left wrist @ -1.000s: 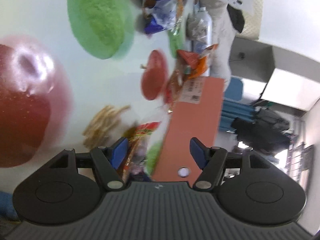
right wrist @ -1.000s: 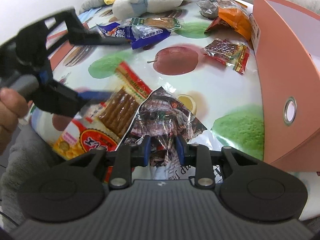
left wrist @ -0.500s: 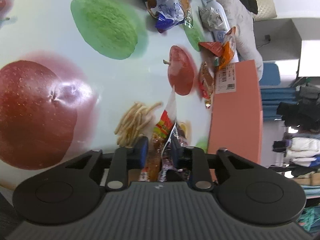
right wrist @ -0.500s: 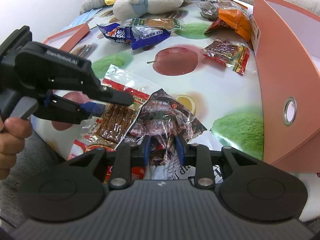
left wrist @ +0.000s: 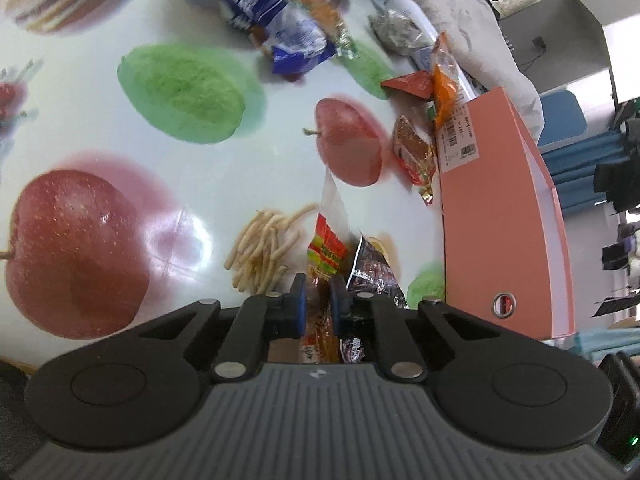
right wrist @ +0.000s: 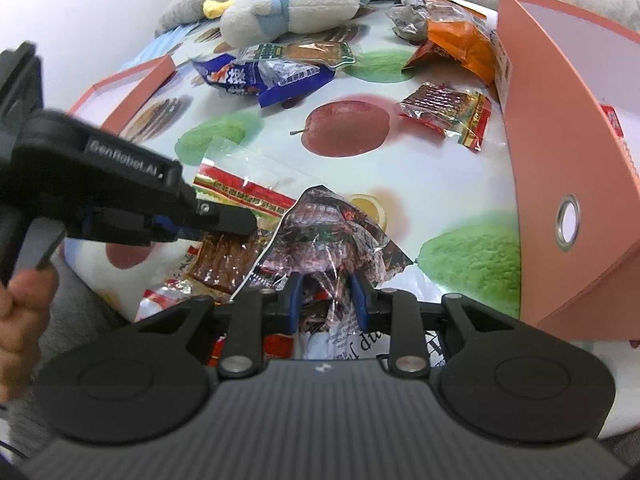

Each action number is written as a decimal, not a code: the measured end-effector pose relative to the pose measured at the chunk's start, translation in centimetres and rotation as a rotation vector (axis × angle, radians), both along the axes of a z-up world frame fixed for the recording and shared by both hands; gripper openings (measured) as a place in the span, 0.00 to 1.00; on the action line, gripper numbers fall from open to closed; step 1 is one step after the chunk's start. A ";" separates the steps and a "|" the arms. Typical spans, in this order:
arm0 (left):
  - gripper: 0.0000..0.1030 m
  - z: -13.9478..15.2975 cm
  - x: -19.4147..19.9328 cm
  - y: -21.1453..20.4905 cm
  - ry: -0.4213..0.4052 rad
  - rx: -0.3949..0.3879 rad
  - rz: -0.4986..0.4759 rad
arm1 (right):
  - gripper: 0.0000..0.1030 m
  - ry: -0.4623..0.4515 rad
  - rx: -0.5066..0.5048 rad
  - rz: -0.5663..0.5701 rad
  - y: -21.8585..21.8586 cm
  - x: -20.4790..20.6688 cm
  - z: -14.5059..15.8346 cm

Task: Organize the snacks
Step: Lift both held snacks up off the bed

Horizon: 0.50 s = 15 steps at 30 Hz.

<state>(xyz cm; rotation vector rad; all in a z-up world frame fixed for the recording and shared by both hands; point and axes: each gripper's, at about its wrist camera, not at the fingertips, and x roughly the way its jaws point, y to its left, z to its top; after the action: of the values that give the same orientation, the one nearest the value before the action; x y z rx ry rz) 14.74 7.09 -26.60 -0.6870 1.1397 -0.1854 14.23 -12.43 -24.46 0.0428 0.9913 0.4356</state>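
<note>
A red and clear packet of brown snack sticks [right wrist: 240,192] lies at the near edge of the fruit-print table. My left gripper [right wrist: 224,222] comes in from the left, its jaws closing, and the pads press on the packet's edge. In the left wrist view that packet [left wrist: 326,246] stands edge-on between the blue pads of the left gripper [left wrist: 318,304]. My right gripper [right wrist: 326,300] is shut on a dark crinkly foil packet [right wrist: 328,232], which overlaps the red one. An orange file box [right wrist: 560,140] stands open on the right.
Farther back lie a small red packet [right wrist: 446,114], a blue bag [right wrist: 256,78], a green-labelled packet [right wrist: 304,50] and an orange bag [right wrist: 456,44]. A plush toy [right wrist: 288,4] sits at the far edge. An orange tray [right wrist: 132,88] lies at the left. A hand [right wrist: 20,300] holds the left gripper.
The left gripper swung in over the red packet, rolled, and its jaws narrowed from wide apart onto the packet, whose far end has lifted. The right gripper and its dark packet stayed put.
</note>
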 end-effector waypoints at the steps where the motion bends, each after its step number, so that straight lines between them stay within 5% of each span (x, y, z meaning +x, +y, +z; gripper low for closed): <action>1: 0.10 0.5 -0.1 -0.2 -0.010 0.015 0.001 | 0.27 -0.004 -0.002 -0.003 -0.1 0.0 0.2; 15: 0.07 7.7 -1.4 -2.5 -0.159 0.228 -0.017 | 0.26 -0.098 0.030 -0.065 -2.0 -0.6 5.5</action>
<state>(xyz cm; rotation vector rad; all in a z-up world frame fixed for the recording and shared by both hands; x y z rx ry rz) 13.35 4.60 -18.86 -0.4524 0.9958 -0.1194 13.67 -14.46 -18.92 0.0799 0.8848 0.3893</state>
